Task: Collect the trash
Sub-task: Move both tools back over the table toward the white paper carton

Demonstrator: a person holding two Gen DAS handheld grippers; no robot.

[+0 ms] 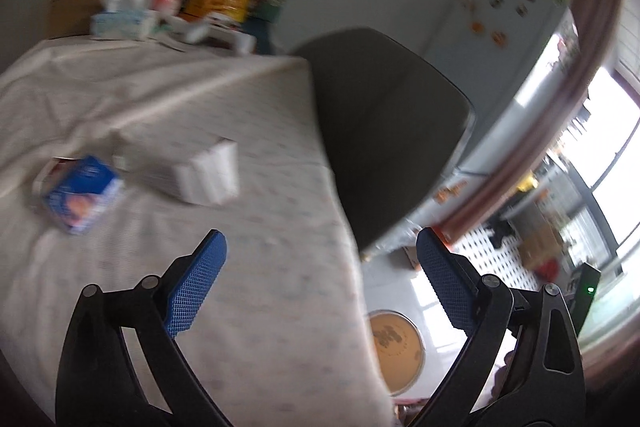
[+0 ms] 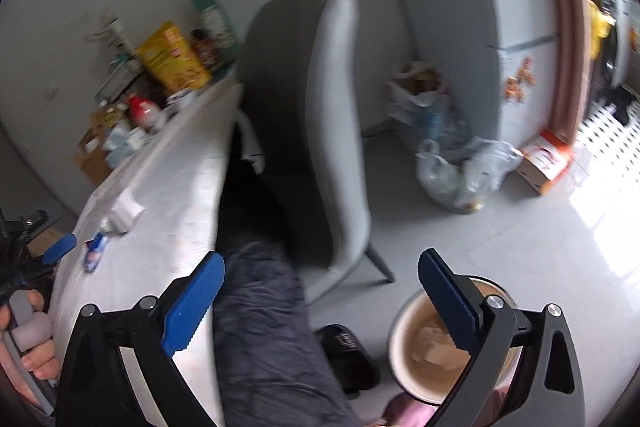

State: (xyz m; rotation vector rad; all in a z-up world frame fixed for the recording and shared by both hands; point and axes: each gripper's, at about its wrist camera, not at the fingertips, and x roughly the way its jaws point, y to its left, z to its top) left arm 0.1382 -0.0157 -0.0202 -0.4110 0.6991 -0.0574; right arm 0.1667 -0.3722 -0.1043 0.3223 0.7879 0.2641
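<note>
Blue-padded left claw (image 1: pixel 320 251) wide, tilted downward

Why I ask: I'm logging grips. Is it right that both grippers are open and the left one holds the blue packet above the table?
Not quite. The left gripper is open but empty; the blue packet lies on the table, as the left wrist view shows. The right gripper is open too.

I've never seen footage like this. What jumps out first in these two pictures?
The big grey chair pushed up against the cloth-covered table dominates both views. On the table lie a small blue packet and a white box, with a heap of groceries at the far end by the wall. On the floor by the chair stands a round bin with crumpled paper inside.
</note>
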